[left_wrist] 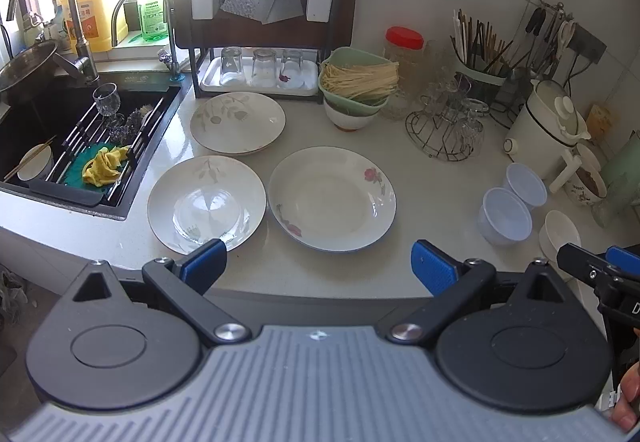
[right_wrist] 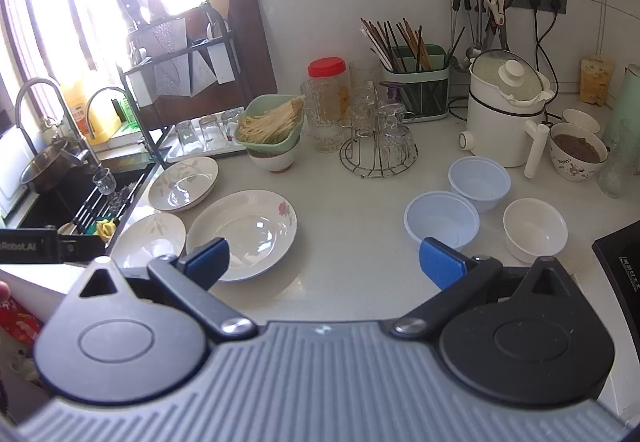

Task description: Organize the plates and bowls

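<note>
Three white plates lie on the counter: a rose plate (left_wrist: 332, 197) (right_wrist: 244, 228), a near-left leaf plate (left_wrist: 206, 201) (right_wrist: 150, 238) and a far leaf plate (left_wrist: 238, 121) (right_wrist: 184, 183). Two pale blue plastic bowls (right_wrist: 442, 222) (right_wrist: 480, 181) and a small white bowl (right_wrist: 535, 228) stand to the right; they also show in the left wrist view (left_wrist: 506, 219) (left_wrist: 526, 183) (left_wrist: 560, 236). My left gripper (left_wrist: 318, 268) is open and empty, just short of the plates. My right gripper (right_wrist: 324, 262) is open and empty, between the rose plate and the bowls.
A sink (left_wrist: 48, 145) with a rack lies left. A dish rack with glasses (left_wrist: 260, 69), a green bowl of noodles (left_wrist: 358, 79), a glass stand (right_wrist: 378, 141), a white cooker (right_wrist: 508, 117) and a filled patterned bowl (right_wrist: 578, 151) line the back. A black stove edge (right_wrist: 620, 262) is right.
</note>
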The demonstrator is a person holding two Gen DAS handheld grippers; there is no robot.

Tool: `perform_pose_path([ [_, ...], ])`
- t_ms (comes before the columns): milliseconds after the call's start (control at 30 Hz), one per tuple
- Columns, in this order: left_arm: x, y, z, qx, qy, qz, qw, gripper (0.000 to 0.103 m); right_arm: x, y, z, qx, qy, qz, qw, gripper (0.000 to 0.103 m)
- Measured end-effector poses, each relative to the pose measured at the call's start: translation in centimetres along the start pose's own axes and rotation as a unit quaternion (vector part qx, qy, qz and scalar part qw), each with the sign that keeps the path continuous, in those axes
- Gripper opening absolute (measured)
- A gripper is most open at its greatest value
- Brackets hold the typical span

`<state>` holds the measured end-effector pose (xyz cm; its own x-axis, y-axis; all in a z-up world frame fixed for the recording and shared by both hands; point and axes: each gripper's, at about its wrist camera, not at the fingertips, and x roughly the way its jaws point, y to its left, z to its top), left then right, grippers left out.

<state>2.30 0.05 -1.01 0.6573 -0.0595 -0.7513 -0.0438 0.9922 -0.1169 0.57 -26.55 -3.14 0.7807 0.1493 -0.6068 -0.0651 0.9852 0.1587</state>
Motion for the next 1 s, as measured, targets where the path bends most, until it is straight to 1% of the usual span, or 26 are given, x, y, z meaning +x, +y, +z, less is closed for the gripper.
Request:
perform_pose_path([
  [400, 0.00, -0.06, -0.07, 0.002, -0.001, -0.001, 1.0000, 0.100, 0.01, 0.11, 0.05, 0.003, 0.001, -0.003, 1.000, 0.103],
  [1000, 0.20, -0.65, -0.26, 0.000, 0.000, 0.001, 1.0000, 0.100, 0.13, -0.19, -0.12, 0.010, 0.006, 0.004, 1.000, 0.103],
])
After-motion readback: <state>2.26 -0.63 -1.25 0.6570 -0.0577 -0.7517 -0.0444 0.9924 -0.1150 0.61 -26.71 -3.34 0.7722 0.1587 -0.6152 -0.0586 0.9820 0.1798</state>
